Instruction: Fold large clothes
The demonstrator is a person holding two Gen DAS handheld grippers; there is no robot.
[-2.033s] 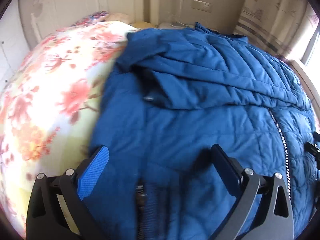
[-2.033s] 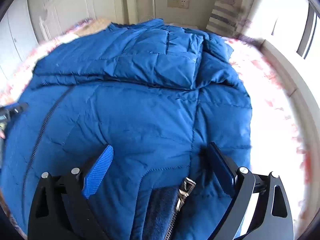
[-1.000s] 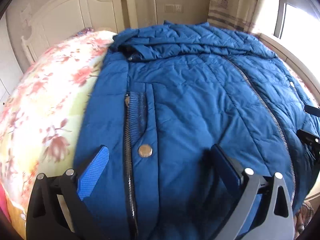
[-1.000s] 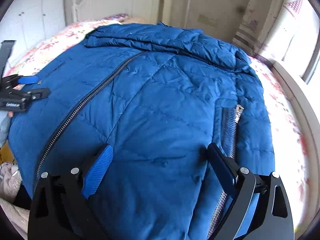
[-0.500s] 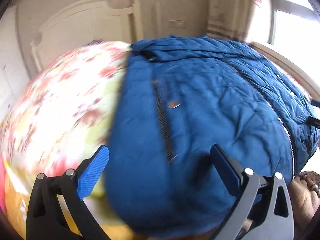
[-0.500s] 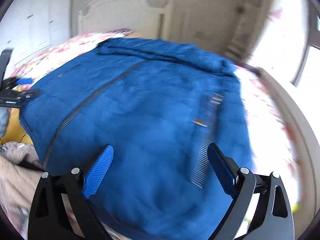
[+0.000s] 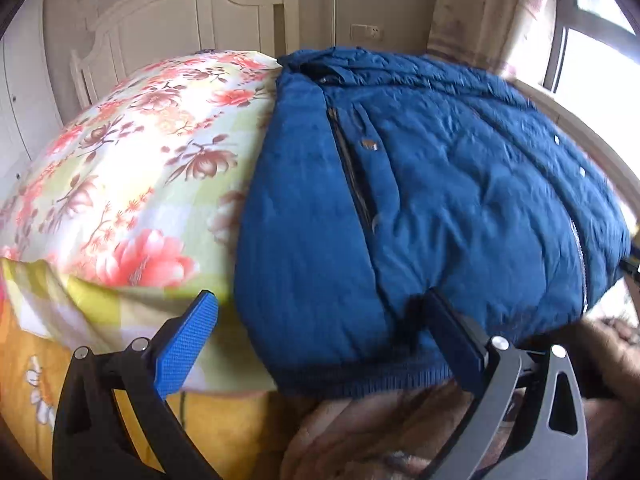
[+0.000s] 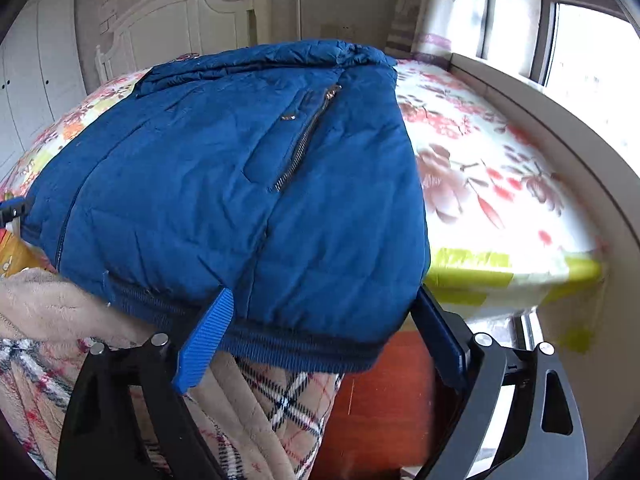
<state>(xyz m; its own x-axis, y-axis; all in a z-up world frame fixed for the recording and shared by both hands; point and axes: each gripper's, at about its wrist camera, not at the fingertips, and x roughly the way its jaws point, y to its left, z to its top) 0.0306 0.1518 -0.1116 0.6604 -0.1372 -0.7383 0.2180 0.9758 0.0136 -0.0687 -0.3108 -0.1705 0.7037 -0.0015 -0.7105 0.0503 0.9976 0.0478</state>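
A blue padded jacket (image 7: 432,200) lay spread front-up on a bed with a floral sheet (image 7: 132,152), collar end far toward the white headboard (image 7: 192,20), ribbed hem hanging over the near edge of the bed. In the left wrist view the left gripper (image 7: 320,328) sat at the jacket's near left corner, jaws wide apart; the left blue pad was over the sheet just left of the jacket's side edge, the right finger over the padded front just above the hem. Nothing was pinched, the pads were not pressing on fabric. A pocket zip (image 7: 352,168) and a snap ran away from the gripper up the jacket's left side, and the main zip (image 7: 578,248) showed far right. In the right wrist view the right gripper (image 8: 324,332) was at the jacket's near right corner with its jaws wide but closing. The hem (image 8: 304,348) and the corner lay between the two fingers, left pad against the front just above the hem, right finger just outside the jacket's right side edge. No firm grip yet. A plaid fleece garment (image 8: 256,400), beige, on the person showed below the hem in both views. The sheet was bare to the right of the jacket, window (image 8: 592,40) far right.
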